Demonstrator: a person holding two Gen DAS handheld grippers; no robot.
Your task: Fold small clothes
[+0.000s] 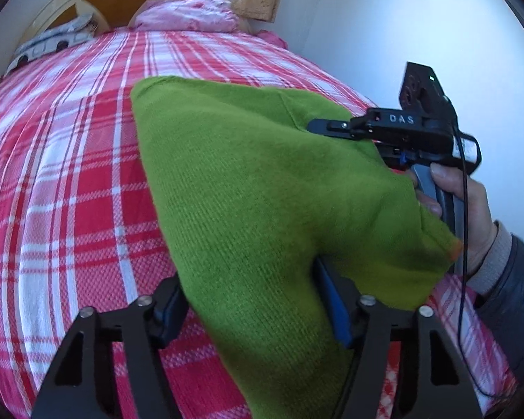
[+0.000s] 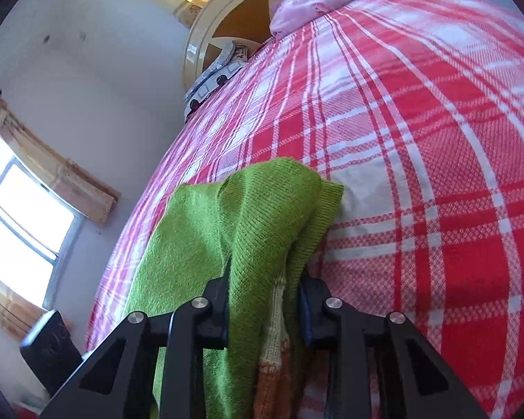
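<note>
A red-and-white plaid bedspread (image 1: 70, 181) covers the bed. The left gripper (image 1: 255, 307) has its fingers apart with the green knit sweater (image 1: 248, 181) draped between them — whether the pads actually press it is hard to tell, since cloth hides them. Further right, the right gripper (image 2: 263, 300) has its fingers closed on a bunched fold of the sweater, held by a hand (image 1: 468, 209) — the garment hangs lifted over the bedspread.
</note>
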